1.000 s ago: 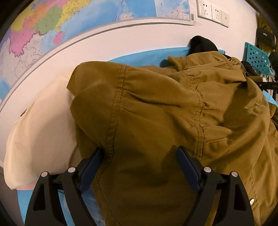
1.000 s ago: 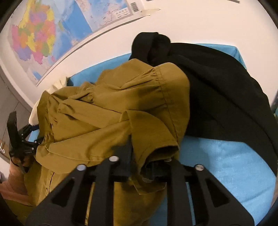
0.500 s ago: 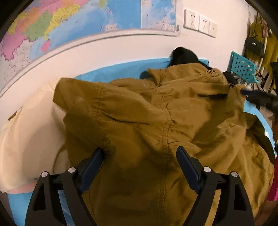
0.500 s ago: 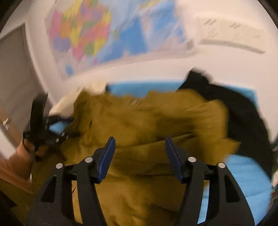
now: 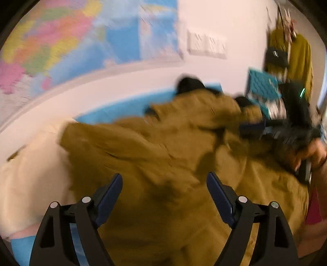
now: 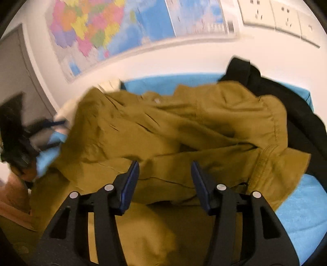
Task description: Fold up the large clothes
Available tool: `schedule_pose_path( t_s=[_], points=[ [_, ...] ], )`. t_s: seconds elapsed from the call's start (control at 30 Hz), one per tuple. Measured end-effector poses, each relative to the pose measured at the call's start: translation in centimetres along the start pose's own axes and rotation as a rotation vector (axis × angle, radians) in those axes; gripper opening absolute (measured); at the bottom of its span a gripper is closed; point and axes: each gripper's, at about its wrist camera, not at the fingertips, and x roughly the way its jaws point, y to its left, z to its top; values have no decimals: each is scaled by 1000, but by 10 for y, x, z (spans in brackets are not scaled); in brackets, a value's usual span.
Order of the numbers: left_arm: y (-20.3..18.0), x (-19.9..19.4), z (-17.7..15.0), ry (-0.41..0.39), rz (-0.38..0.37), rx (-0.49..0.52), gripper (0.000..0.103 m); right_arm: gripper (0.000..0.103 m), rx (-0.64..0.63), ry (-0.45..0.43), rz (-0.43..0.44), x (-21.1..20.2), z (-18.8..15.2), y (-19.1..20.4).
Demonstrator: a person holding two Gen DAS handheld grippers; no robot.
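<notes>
- Standing wide apart in the left wrist view: the left claw [image 5: 164, 189], both blue pads clear of cloth, gripping nothing, hovering just above the near part of the olive jacket [image 5: 163, 155].
- Standing about half apart in the right wrist view: the right claw [image 6: 165, 175], jaws having just been opening then easing in a little, no cloth pinched between the pads, the folded-over sleeve lying under and beyond them.
- Lying spread across the bed [image 6: 300, 210] with its blue sheet: the olive jacket [image 6: 184, 126], rumpled, one sleeve doubled across the body, cuff pointing right, probably laid there as a first fold.
- Judging from that: folding only beginning, body not yet squared, hem and far sleeve probably next; both claws apparently free to look for a new edge.
- Showing at the left edge of the jacket in the left wrist view: a cream pillow [image 5: 34, 169], touching the cloth, likely to crowd any fold on that side.
- Sitting beyond the jacket at the far right: a black garment [image 6: 286, 102], partly under the olive cloth, possibly waiting its turn.
- Hanging farthest back on the white wall: a coloured map [image 6: 114, 26], with a row of sockets [image 6: 280, 14] beside it.
- Blurring much of the left wrist view, so finer creases not being readable.
</notes>
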Motion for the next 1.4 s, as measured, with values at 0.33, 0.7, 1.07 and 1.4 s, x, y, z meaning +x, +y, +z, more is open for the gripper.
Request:
schedule_pose_path(
  t_s=[0.33, 0.7, 1.07, 1.4],
  points=[
    [-7, 68, -2, 214, 70, 11, 81, 48, 29, 136, -17, 44, -14, -11],
    [-16, 27, -9, 116, 86, -3, 81, 58, 55, 43, 2, 9, -21, 4],
    [-7, 11, -24, 110, 60, -82, 81, 65, 62, 17, 22, -14, -37, 19],
    [35, -74, -67, -21, -42, -230, 93, 76, 213, -121, 15, -112, -91, -3]
  ],
)
